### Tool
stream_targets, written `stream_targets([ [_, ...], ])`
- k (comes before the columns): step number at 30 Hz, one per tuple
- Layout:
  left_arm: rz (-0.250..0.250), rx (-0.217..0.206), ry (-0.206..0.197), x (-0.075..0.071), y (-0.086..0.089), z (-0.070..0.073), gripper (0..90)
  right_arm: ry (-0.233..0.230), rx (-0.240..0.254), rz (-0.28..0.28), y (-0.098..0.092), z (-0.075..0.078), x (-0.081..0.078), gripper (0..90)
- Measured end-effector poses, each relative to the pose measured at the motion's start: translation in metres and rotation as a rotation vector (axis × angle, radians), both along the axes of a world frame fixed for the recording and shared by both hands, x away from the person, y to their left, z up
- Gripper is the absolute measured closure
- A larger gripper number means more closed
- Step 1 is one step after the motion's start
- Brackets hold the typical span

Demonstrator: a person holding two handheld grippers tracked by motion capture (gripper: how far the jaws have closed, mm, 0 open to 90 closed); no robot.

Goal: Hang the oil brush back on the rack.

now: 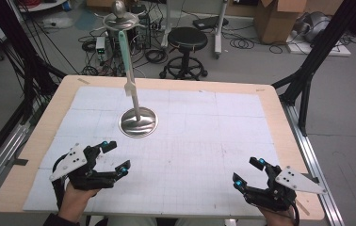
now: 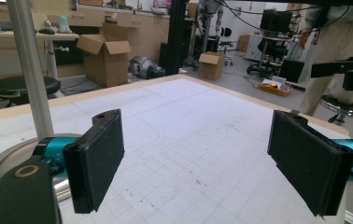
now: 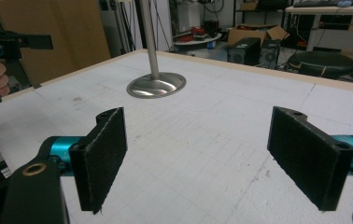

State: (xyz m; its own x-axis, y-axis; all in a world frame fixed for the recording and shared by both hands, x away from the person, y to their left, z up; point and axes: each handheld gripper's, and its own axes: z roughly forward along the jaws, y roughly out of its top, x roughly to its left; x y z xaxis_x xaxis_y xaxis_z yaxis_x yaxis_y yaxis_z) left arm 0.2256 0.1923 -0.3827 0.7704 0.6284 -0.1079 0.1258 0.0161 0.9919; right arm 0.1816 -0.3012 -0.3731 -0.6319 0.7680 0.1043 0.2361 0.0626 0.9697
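both grippers open beside metal stand

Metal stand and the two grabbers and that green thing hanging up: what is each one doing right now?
Metal stand: upright on the table, round base flat.
Green-handled tool: hanging from the stand's top, off the table.
Left gripper: jaws open, holding nothing, beside the stand's base.
Right gripper: jaws open, holding nothing.
Table: white grid mat lying flat on it.

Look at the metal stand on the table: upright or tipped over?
Upright: the metal stand rests flat on its round base, its pole rising straight above the table.
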Motion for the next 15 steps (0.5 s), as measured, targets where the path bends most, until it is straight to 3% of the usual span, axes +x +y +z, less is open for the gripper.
stream_targets([
  [15, 0.002, 0.002, 0.009, -0.0019, 0.001, -0.0018, 18.7, 0.0, 0.005, 0.01, 0.004, 0.0007, -0.0002, 18.6],
])
